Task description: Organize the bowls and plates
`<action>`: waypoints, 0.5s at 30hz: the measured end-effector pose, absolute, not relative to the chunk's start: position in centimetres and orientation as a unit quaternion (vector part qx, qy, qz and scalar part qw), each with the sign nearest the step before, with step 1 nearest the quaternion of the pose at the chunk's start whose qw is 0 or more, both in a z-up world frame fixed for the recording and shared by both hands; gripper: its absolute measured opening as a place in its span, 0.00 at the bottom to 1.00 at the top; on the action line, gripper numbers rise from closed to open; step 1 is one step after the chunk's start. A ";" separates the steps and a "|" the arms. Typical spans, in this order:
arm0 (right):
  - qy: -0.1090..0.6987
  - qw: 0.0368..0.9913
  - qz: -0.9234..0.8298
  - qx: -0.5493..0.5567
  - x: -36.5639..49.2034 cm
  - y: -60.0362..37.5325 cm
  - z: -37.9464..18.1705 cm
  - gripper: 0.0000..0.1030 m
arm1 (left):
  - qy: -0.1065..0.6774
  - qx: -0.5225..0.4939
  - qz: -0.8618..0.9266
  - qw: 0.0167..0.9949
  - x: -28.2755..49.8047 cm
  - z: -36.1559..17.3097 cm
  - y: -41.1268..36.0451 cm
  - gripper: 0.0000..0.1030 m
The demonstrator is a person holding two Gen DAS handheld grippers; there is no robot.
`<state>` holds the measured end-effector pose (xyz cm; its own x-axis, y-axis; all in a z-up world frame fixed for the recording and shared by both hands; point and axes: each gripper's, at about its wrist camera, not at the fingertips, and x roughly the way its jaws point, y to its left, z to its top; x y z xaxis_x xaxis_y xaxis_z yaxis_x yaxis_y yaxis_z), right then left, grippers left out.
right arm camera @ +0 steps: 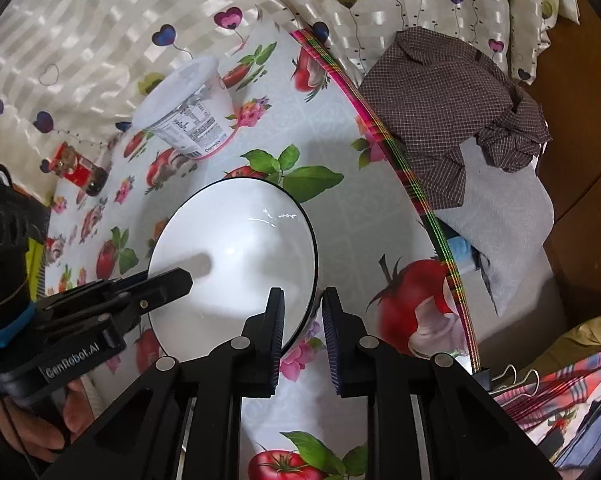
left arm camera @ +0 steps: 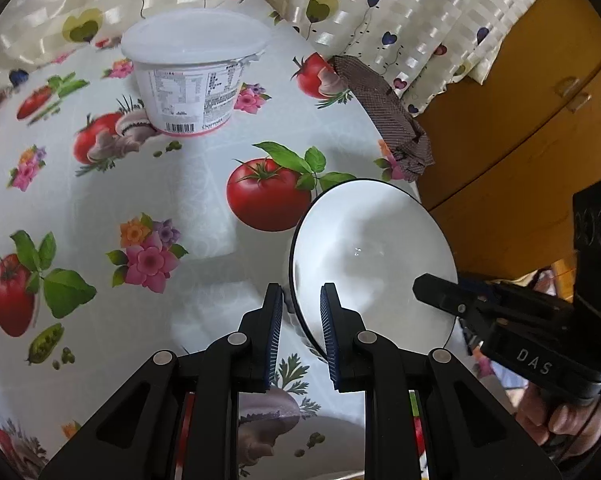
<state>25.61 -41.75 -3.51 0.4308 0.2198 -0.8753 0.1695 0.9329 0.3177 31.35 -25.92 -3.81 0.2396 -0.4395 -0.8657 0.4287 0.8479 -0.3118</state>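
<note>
A white bowl (left arm camera: 374,256) with a thin dark rim is sitting near the right edge of the table (left arm camera: 204,184), on a cloth printed with tomatoes and flowers, and both tools are working on it from opposite sides. The left gripper (left arm camera: 300,338) is straddling the bowl's left rim, one pad inside and one outside, narrowed onto the wall, so it is reading as a grip on the bowl. The right gripper (right arm camera: 302,338) is doing the same at the right rim, its jaws drawn in around the edge and apparently pinching it. No plate or second bowl is showing in either view, so where this bowl is heading cannot be told. To do the step well, both grips should be sitting deep enough on the wall that the glossy rim is not slipping out, and any lift should be staying level, both hands rising together so the bowl is not twisting between them. Farther back, a white lidded tub (left arm camera: 192,74) is standing upright, well apart from the bowl. At the table's far right edge a brown checked cloth (right arm camera: 444,108) is draping over, worth avoiding when moving that way.
</note>
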 end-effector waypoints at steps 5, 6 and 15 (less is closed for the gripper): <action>0.537 0.825 0.013 0.175 25.6 -41.6 -3.2 0.16 | 0.548 0.007 -0.271 0.791 31.0 -3.4 -26.1 0.20; 0.536 0.826 0.014 0.175 25.5 -41.6 -3.0 0.16 | 0.546 0.006 -0.272 0.792 31.0 -3.1 -26.1 0.20; 0.536 0.826 0.025 0.173 24.6 -41.0 -1.3 0.15 | 0.531 0.006 -0.279 0.800 29.8 -0.1 -25.2 0.20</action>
<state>24.60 -41.02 -1.30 0.4249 0.2259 -0.8766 0.1442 0.9391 0.3119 29.78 -25.15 -0.08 0.2798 -0.4394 -0.8536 0.4522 0.8446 -0.2866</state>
